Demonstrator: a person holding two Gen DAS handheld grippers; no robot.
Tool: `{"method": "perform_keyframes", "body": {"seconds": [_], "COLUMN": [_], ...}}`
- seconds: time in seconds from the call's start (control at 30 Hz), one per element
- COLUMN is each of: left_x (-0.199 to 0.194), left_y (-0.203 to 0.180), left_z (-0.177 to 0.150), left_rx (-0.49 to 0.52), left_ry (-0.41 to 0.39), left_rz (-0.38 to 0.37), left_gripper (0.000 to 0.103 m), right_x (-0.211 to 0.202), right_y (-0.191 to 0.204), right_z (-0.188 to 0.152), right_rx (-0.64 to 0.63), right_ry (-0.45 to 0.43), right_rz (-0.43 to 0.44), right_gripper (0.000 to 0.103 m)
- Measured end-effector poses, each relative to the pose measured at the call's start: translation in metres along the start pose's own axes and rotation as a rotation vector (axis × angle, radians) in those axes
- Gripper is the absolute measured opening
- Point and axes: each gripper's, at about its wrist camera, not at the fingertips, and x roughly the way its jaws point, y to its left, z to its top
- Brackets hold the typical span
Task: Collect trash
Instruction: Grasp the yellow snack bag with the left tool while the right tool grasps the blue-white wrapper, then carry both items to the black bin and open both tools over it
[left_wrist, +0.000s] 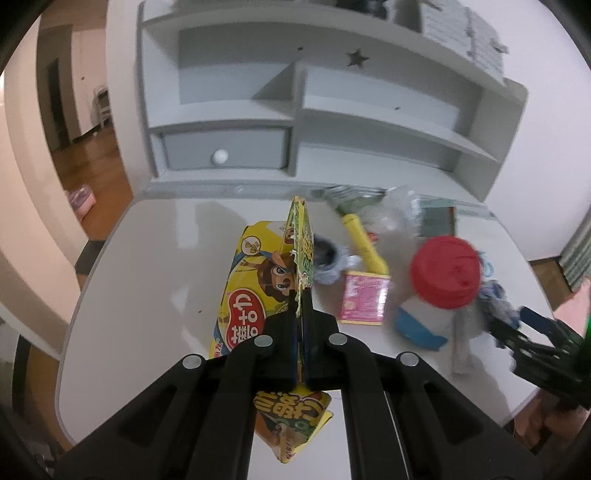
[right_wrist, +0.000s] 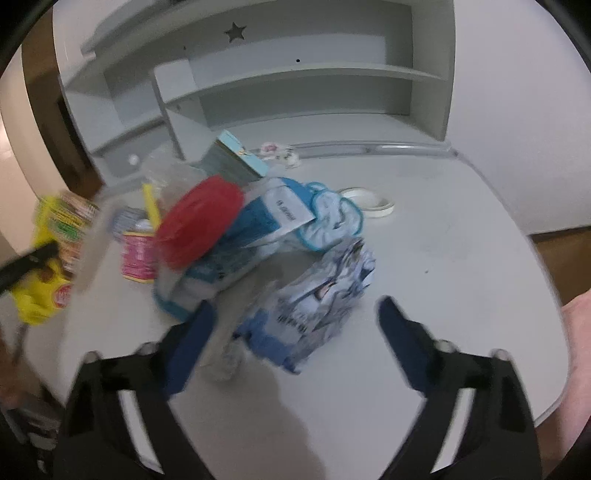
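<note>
My left gripper (left_wrist: 301, 317) is shut on a yellow snack bag (left_wrist: 255, 280), pinching its folded upper edge while the rest hangs over the white table (left_wrist: 147, 277). In the right wrist view the same bag (right_wrist: 40, 295) shows at the far left. My right gripper (right_wrist: 297, 308) stands open over a crumpled blue-and-white wrapper (right_wrist: 325, 291), which lies between and just ahead of its blue fingertips (right_wrist: 203, 321) without touching them. A container with a red lid (right_wrist: 199, 225) leans left of that wrapper on a blue-and-white package.
A pink packet (left_wrist: 364, 297), a yellow tube (left_wrist: 364, 242) and clear plastic lie mid-table. A light blue cloth (right_wrist: 332, 214), a tape roll (right_wrist: 369, 201) and a book (right_wrist: 236, 158) sit further back. A grey shelf unit (left_wrist: 332, 110) with a drawer closes off the back.
</note>
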Motion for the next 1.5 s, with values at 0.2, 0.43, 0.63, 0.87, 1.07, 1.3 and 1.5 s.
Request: {"method": "perform_keyframes", "body": {"seconds": [0.2,0.43,0.63,0.87,1.07,1.3,1.5], "left_x": [-0.021,-0.047,-0.056,-0.048,-0.003,0.075,0.087], "left_y": [-0.04,-0.134,-0.274,-0.441,-0.555,-0.637,-0.669], "left_z": [0.002,0.005,-0.029,-0.124,-0.243,-0.319,-0.342], "left_rx": [0.083,0.266,0.509,0.779,1.022,1.191,1.186], "left_ry": [-0.032,-0.073,0.016,0.203,0.381,0.518,0.571], "left_rz": [-0.091,-0.273,-0.627,-0.96,-1.037,-0.937,-0.927], "left_gripper": [0.001,0.001,0.001,0.001,0.001,0.001,0.001], "right_x": [-0.016,-0.086,-0.149,-0.202,-0.208,-0.181,-0.174], "right_y": [-0.033,-0.104,-0.218,-0.335,-0.408,-0.451,-0.463], "right_z": [0.0,-0.019,-0.086,-0.217,-0.331,-0.414,-0.422], "right_rx": [0.038,0.158,0.399,0.735,1.007,1.215,1.234], "right_ry": [-0.023,-0.149,-0.208,-0.17,-0.059,0.065,0.081], "right_rz": [-0.014,-0.035,-0.227,-0.466,-0.572,-0.487,-0.446], "right_gripper": [0.019,0.019,0.019,0.019,0.019,0.019,0.019]}}
